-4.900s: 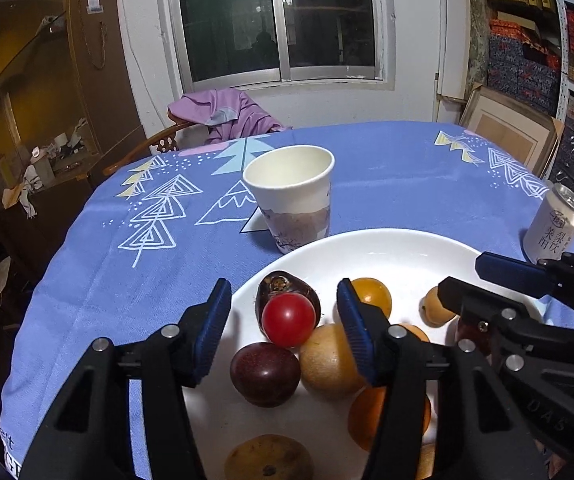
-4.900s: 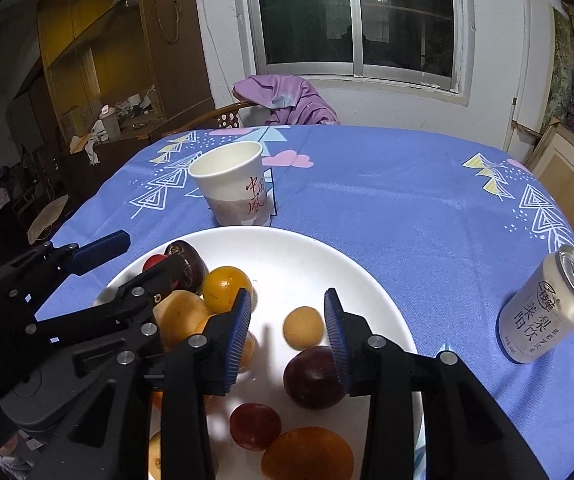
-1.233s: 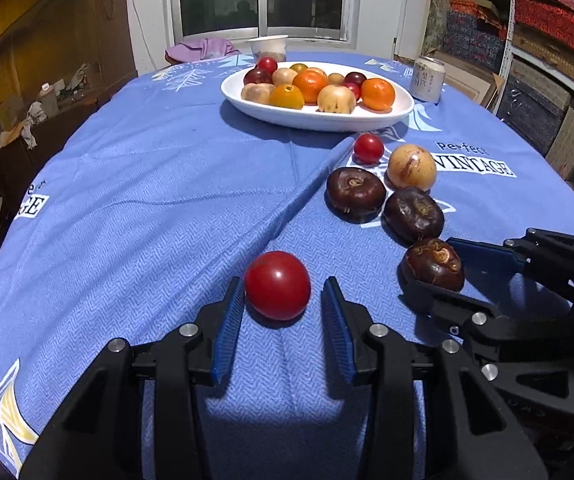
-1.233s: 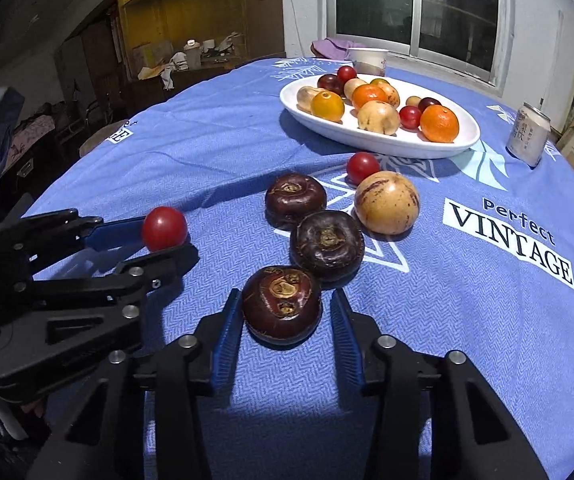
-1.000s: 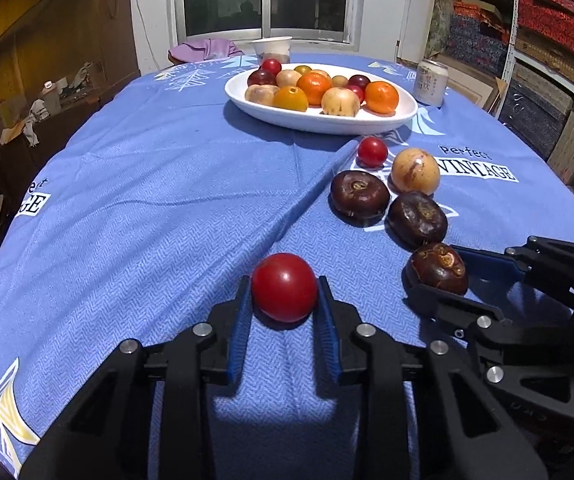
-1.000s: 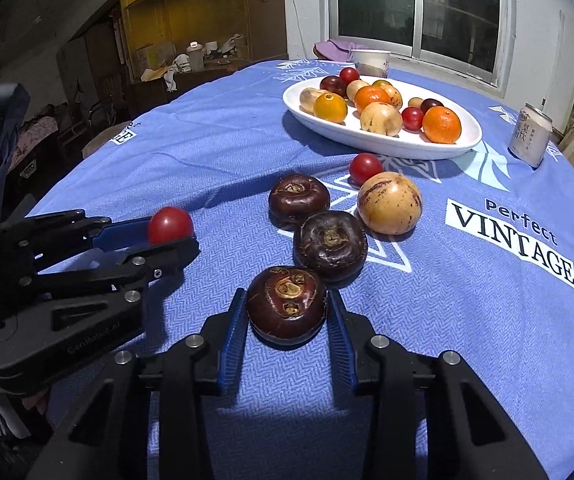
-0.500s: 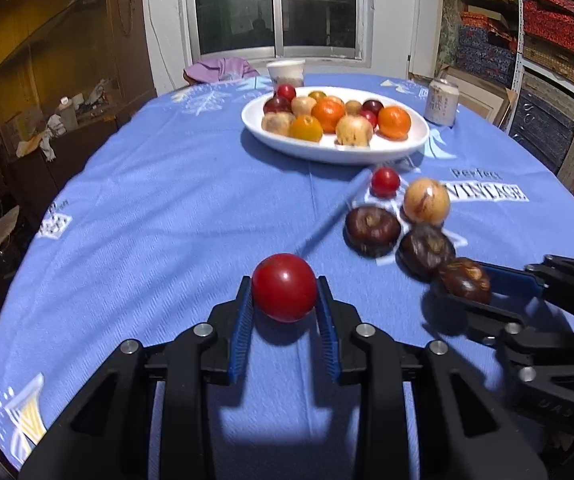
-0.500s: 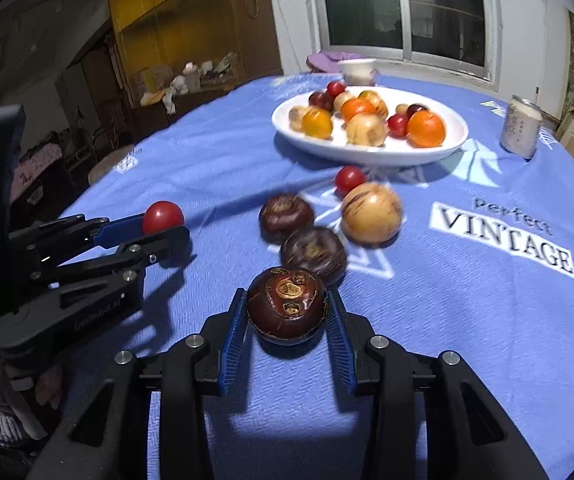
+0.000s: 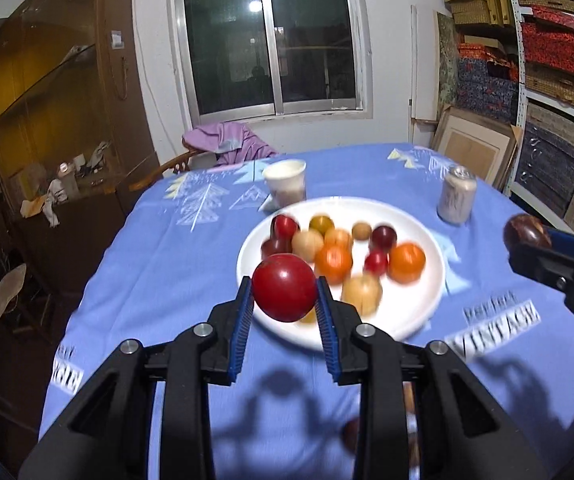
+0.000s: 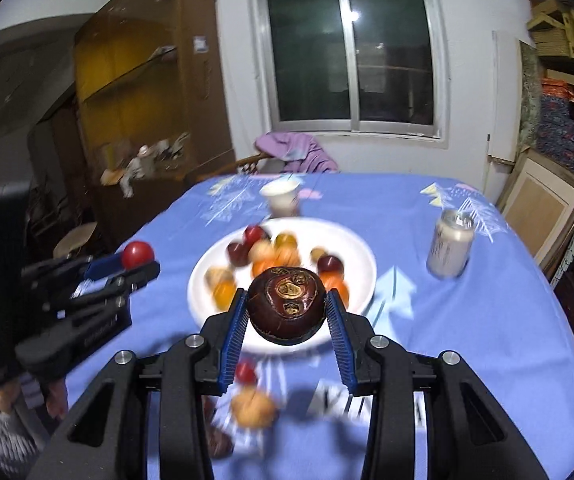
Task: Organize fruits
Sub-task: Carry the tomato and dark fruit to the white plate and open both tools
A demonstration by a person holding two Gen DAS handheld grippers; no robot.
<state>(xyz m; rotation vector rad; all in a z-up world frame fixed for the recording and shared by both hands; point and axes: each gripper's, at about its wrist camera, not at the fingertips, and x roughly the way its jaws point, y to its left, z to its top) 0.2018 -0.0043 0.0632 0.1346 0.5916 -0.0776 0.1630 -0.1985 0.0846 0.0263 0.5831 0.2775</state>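
The round table [image 9: 191, 264] in its blue patterned cloth fills both views, its near edge cut off by the frame; on it sits the white plate [image 9: 433, 280] heaped with fruit, most of it smeared by motion blur, so that the orange, red and tan pieces are hard to tell apart; behind the plate stand a paper cup [image 9: 285, 186] and, off to the right, a drinks can [image 9: 456, 200], both soft-edged

The left gripper [image 9: 285, 300] is held above the cloth at the plate's near rim, its blue-padded fingers pinching the red tomato [image 9: 284, 287] between them; the tomato hides part of the plate and some of the fruit behind it; in the right wrist view the same tomato [image 10: 137, 255] shows small at the tip of that gripper, lifted clear of the table

The right gripper [image 10: 287, 316] is raised likewise in front of the plate, clamped on the dark mangosteen [image 10: 285, 306], whose brown scarred cap faces the camera (it covers the plate's near side); from the left wrist view only the tip of this gripper shows at the right edge, the rest cut off

Below the right gripper a small red fruit [image 10: 245, 372] and a tan fruit [image 10: 253, 408] lie on the cloth, badly blurred and partly behind the fingers; a dark shape at the bottom edge cannot be made out
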